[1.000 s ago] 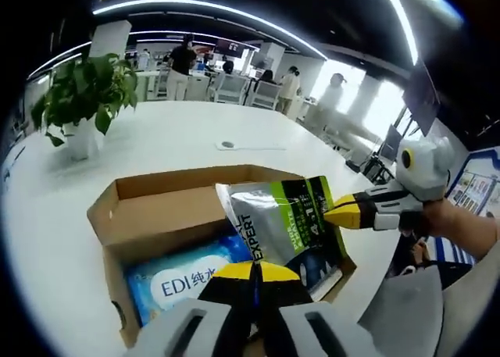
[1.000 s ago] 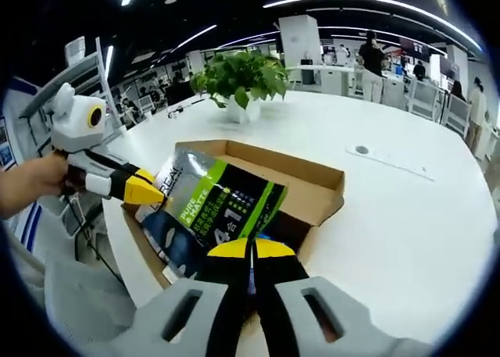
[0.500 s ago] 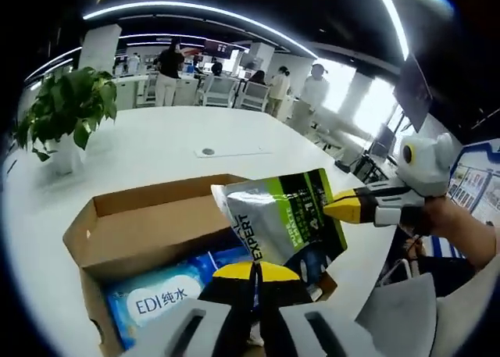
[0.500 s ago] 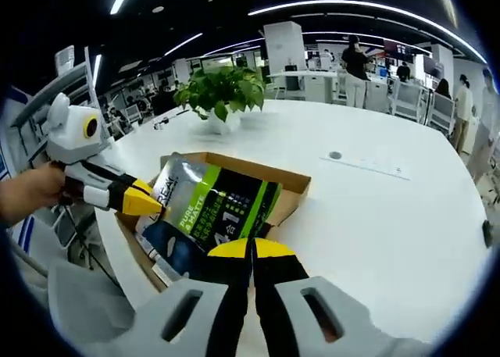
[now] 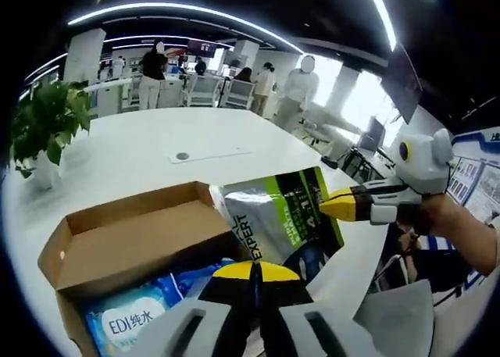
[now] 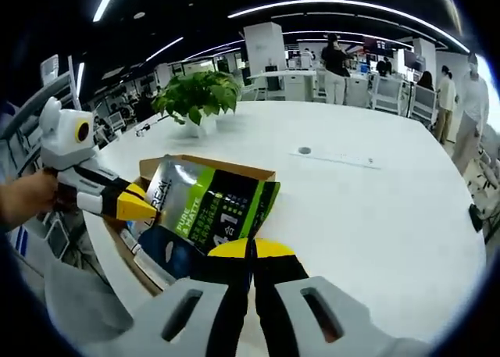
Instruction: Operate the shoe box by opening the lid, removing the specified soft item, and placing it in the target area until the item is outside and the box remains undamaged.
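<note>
A soft silver, green and black pouch point(image 5: 273, 216) hangs in the air over the right end of the open cardboard shoe box point(image 5: 133, 232). My left gripper point(image 5: 254, 269) is shut on the pouch's lower edge. From the right, my right gripper point(image 5: 332, 207) pinches the pouch's far corner. In the right gripper view the same pouch point(image 6: 207, 208) sits above my shut right gripper point(image 6: 251, 250), and the left gripper point(image 6: 144, 211) grips its left corner. The box point(image 6: 234, 169) lies behind it. A blue wipes pack point(image 5: 133, 326) stays inside the box.
The box rests on a wide white table point(image 6: 375, 208) whose right half is bare. A potted plant point(image 5: 43, 130) point(image 6: 195, 99) stands at the far side. A small round fitting point(image 6: 305, 150) sits mid-table. People and desks are far behind.
Both grippers have carried the pouch up and to the right, away from the box. The box now sits further left and lower in the left gripper view. Both stay shut.
</note>
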A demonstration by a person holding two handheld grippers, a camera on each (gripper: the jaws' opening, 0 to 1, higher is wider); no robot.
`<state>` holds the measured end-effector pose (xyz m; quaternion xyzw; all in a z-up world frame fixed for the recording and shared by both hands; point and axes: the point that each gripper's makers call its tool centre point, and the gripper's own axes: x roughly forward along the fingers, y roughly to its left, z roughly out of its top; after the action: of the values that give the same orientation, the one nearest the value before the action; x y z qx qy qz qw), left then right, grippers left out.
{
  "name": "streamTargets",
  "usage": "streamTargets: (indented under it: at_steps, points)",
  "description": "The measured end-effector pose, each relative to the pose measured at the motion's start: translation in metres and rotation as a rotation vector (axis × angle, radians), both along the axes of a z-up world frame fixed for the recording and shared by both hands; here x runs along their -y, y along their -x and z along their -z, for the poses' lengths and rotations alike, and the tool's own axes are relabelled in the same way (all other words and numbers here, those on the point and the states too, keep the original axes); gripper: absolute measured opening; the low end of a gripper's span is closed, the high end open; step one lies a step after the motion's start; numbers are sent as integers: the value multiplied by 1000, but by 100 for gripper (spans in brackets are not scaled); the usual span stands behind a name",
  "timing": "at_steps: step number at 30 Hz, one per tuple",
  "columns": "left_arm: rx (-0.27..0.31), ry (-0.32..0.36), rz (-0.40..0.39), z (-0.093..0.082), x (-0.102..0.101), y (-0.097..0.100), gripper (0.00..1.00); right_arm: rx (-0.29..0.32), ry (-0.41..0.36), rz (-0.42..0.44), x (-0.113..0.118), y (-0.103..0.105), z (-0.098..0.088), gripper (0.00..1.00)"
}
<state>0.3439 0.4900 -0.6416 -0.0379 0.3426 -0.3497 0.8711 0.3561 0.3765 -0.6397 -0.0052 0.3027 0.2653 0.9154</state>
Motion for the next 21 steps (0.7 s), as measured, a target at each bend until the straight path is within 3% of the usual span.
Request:
streamTargets:
  at_steps: [21]
  points:
    - [-37, -49, 89, 26, 72, -7, 0, -37, 30, 108, 71, -13, 24, 0]
